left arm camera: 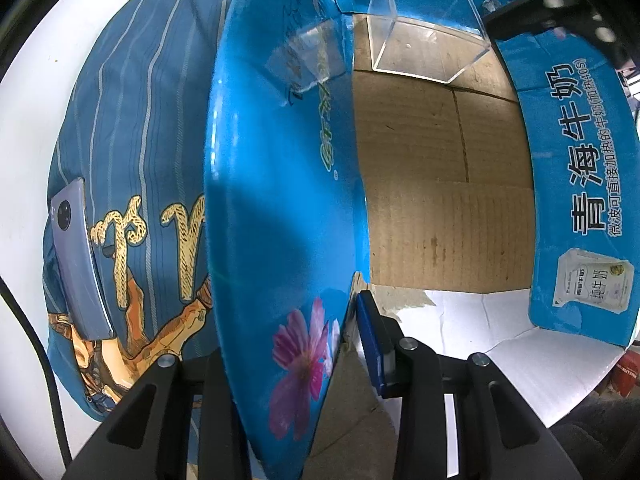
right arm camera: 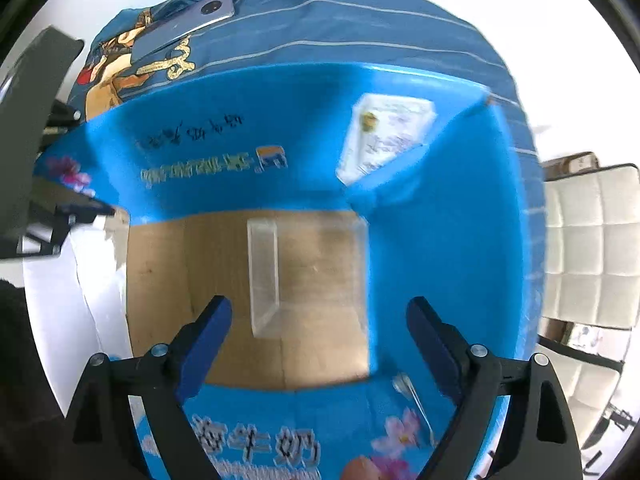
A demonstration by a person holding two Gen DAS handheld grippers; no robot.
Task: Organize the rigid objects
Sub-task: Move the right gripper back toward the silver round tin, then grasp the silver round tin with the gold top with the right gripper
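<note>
The left hand-held gripper (left arm camera: 320, 344) pinches the blue box flap (left arm camera: 280, 200), hiding one finger. The right hand-held gripper (right arm camera: 320, 320) gapes empty above the clear box (right arm camera: 304, 272), which lies on its side in blur.

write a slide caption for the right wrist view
Open right hand-held gripper above a clear box sitting inside the blue carton.
</note>
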